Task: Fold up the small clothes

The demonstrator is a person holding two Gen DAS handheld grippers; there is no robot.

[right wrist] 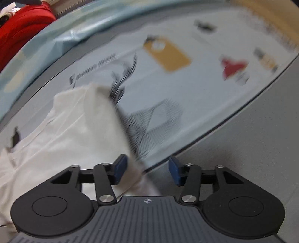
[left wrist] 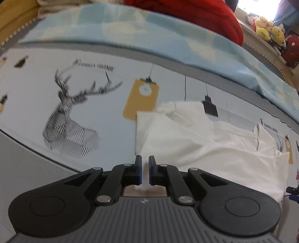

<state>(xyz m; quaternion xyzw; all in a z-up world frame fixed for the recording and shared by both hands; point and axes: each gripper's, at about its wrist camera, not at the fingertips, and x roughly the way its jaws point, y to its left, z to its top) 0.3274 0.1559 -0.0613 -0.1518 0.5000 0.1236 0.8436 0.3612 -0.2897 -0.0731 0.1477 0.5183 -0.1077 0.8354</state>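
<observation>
A white garment (left wrist: 205,149) lies rumpled on a pale sheet printed with deer (left wrist: 71,115), spreading right from my left gripper. The left gripper (left wrist: 145,161) sits at the garment's near left corner. Its blue pads stand a narrow slit apart with white fabric in the slit. In the right wrist view the same white garment (right wrist: 74,127) fills the left side, its blurred right edge running down between the fingers. My right gripper (right wrist: 147,164) is open around that edge. The cloth lies close to the left pad (right wrist: 119,168) and well away from the right one.
A light blue blanket (left wrist: 149,31) runs along the far side of the sheet, with a red garment (left wrist: 186,13) heaped on it. Plush toys (left wrist: 267,30) sit on a ledge at the far right. The sheet's grey border (right wrist: 243,149) curves past on the near side.
</observation>
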